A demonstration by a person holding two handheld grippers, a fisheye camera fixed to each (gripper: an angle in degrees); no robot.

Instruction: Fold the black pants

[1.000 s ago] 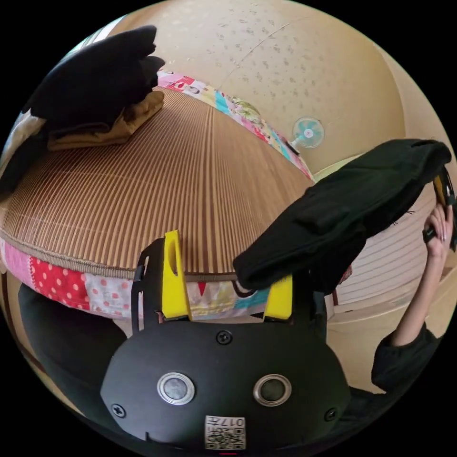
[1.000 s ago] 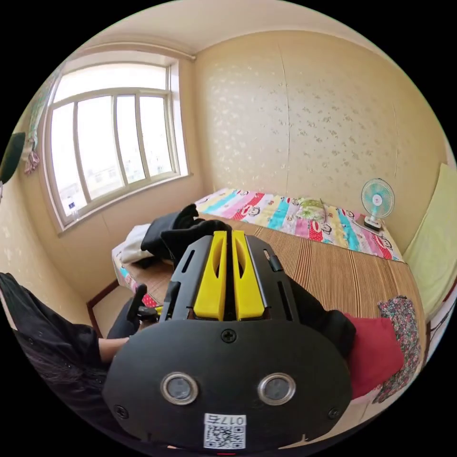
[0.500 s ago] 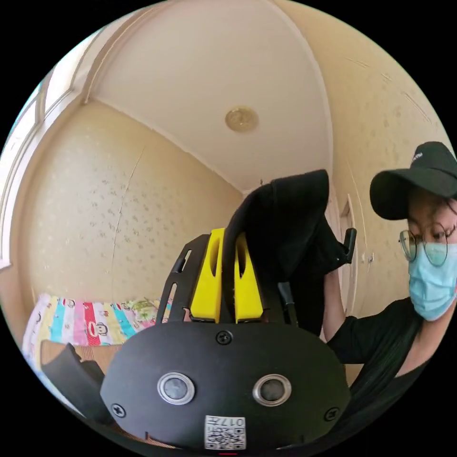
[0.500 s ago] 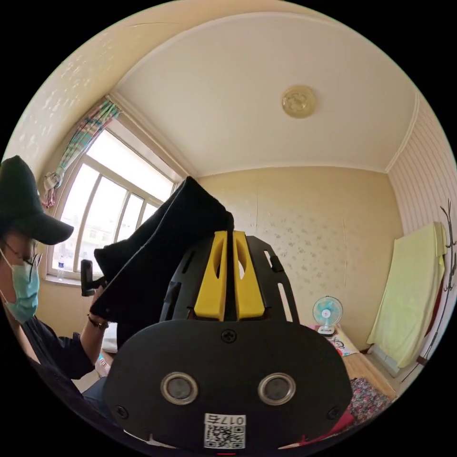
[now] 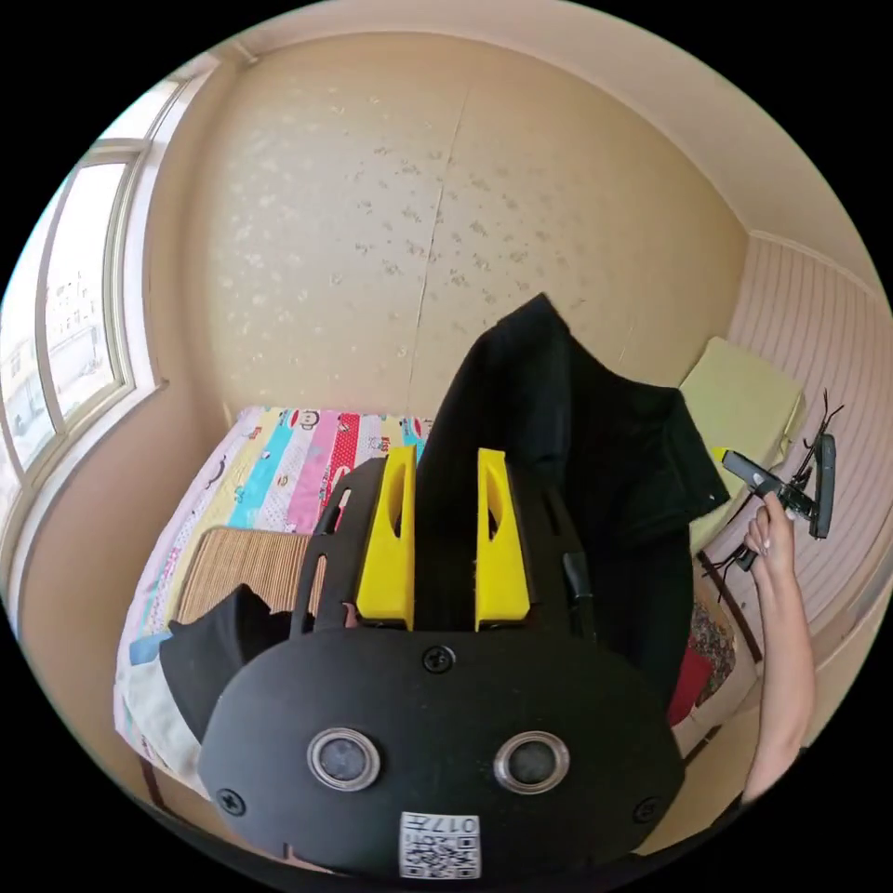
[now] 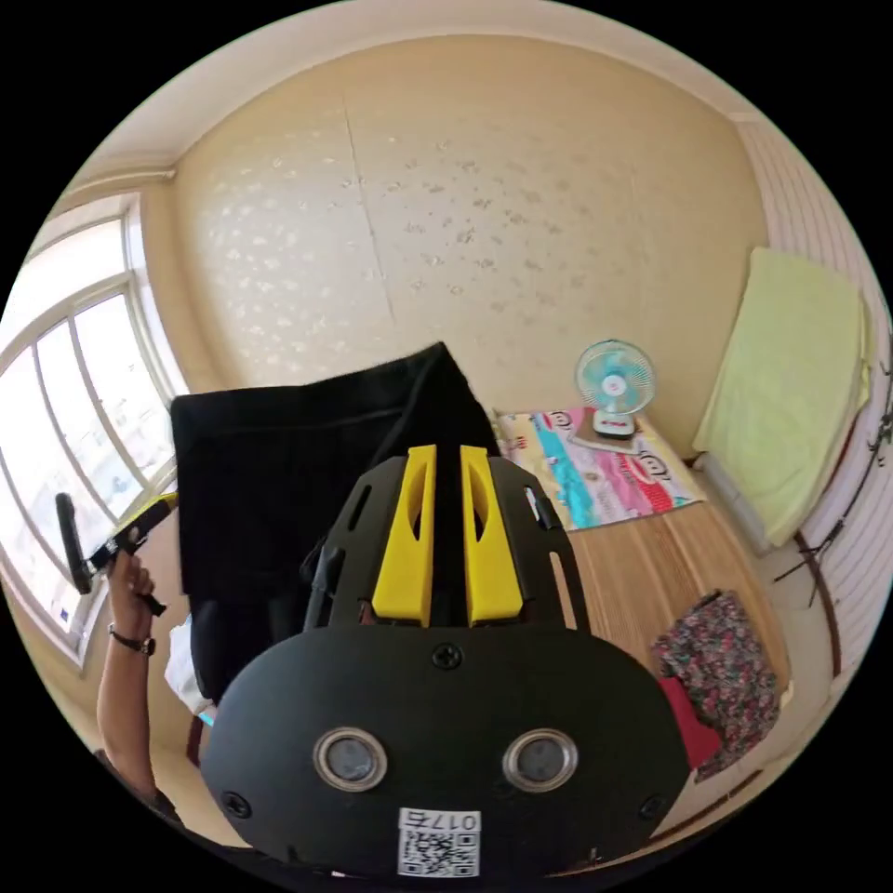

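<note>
Left gripper (image 5: 445,465) and right gripper (image 6: 446,460), both clamped on the black pants (image 5: 577,437), hold them in the air above the bed (image 6: 642,558).
The plain dark cloth is stretched crosswise between the jaws and hangs downward. The left gripper view shows a window; the right gripper view, a small fan (image 6: 614,381) and floral cloth (image 6: 721,651).

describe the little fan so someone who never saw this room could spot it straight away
In the right gripper view, find the bed with its brown ribbed mat, then follow it to the far end, where a striped colourful sheet meets the speckled wall. The fan stands there upright on the sheet. It is the one round, pale teal thing; everything else on the bed is cloth.
</note>
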